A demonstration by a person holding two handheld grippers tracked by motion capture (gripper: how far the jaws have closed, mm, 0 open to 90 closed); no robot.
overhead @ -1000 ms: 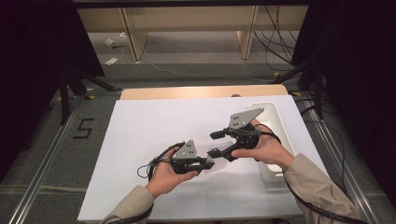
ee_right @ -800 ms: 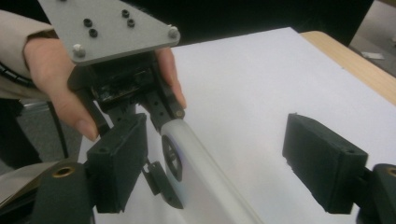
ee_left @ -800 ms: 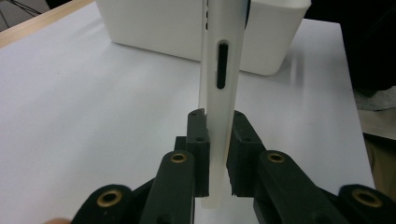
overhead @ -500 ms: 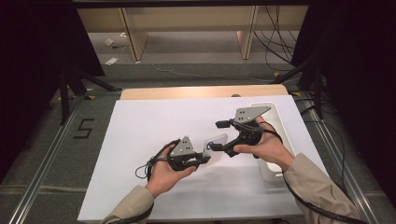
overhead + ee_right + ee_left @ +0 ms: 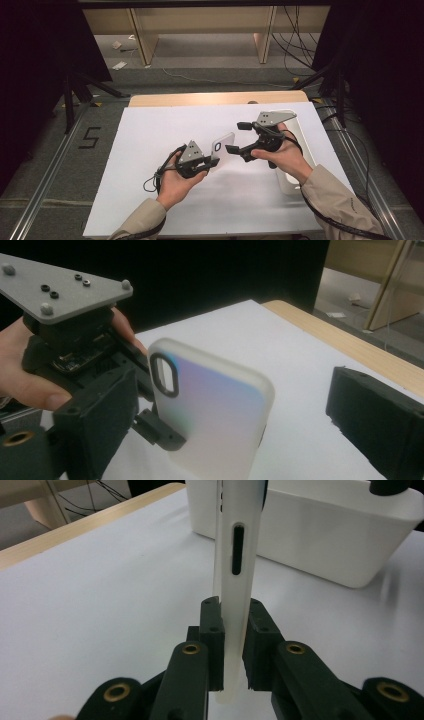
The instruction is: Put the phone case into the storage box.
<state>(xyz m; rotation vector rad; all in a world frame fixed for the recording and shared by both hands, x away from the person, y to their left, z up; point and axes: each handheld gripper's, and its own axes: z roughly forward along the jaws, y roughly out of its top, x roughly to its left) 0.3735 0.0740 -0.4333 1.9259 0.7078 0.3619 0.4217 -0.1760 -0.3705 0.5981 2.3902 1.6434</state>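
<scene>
I am holding the phone case [image 5: 222, 148] clamped by its lower end in my left gripper [image 5: 212, 162], above the white table [image 5: 150, 150], while the jaws of my right gripper [image 5: 239, 136] have just been opening and are standing wide apart around the case without touching it. I am judging that I should keep the left grip firm and draw the right one away straight. The case is looking frosted, slightly iridescent, with an oval camera hole, and it is staying upright near the white bin [image 5: 320, 535].
</scene>
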